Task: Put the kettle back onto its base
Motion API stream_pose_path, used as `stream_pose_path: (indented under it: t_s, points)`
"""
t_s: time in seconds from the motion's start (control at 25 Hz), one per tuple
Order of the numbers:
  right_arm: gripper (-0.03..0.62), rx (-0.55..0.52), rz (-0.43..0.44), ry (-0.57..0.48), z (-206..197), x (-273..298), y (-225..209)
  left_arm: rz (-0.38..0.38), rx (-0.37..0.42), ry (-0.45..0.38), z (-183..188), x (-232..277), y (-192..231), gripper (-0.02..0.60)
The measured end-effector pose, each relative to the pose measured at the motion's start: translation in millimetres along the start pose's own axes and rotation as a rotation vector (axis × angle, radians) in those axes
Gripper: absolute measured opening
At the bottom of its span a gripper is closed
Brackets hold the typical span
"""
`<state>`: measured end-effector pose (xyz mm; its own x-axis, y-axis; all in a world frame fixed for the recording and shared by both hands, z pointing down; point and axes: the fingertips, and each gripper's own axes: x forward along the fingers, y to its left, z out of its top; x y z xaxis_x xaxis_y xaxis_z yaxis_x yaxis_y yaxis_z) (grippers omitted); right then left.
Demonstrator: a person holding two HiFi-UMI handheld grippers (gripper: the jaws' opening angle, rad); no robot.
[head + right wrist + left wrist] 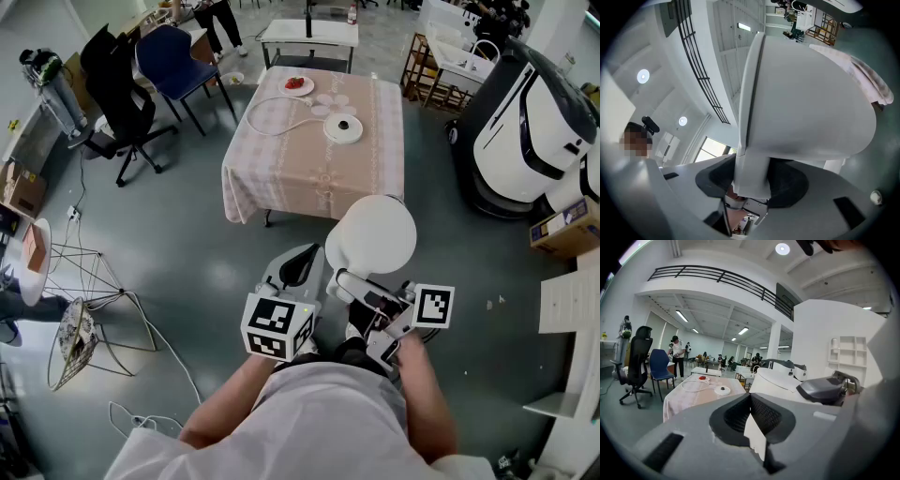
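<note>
My right gripper point(354, 286) is shut on the handle of the white kettle point(373, 234), which I hold above the grey floor just in front of me. In the right gripper view the kettle point(806, 93) fills the frame and its handle point(751, 173) sits clamped between the dark pads. The round white base point(343, 127) lies on the pink-clothed table point(309, 173) further ahead, with its white cord point(272, 120) looped beside it. My left gripper point(298, 268) is shut beside the kettle, with nothing seen in it. The left gripper view shows the base point(722, 390) ahead.
A red dish point(298, 84) sits at the table's far end. Office chairs point(131, 98) stand at the left, a large white machine point(525, 122) at the right. A wire stool point(80, 337) and cables point(141, 422) lie on the floor at my left, a box point(567, 230) at my right.
</note>
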<state>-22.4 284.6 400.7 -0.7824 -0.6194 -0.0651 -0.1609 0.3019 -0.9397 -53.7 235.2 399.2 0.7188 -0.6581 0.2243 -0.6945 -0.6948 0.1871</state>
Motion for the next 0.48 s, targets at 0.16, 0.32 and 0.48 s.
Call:
stream_pose_path:
  t_s: [0.16, 0.32, 0.48]
  points:
    - [0.192, -0.003, -0.001, 0.005, -4.1, 6.5, 1.4, -0.006, 0.0, -0.002, 0.9, -2.3, 4.4, 0.006]
    - [0.192, -0.005, -0.002, 0.004, -5.4, 11.8, 2.1, -0.013, 0.002, -0.006, 2.3, -2.4, 9.1, 0.005]
    - [0.192, 0.006, -0.008, -0.006, -4.1, 16.2, 2.2, -0.018, -0.002, -0.009, 3.9, -2.2, 15.8, 0.006]
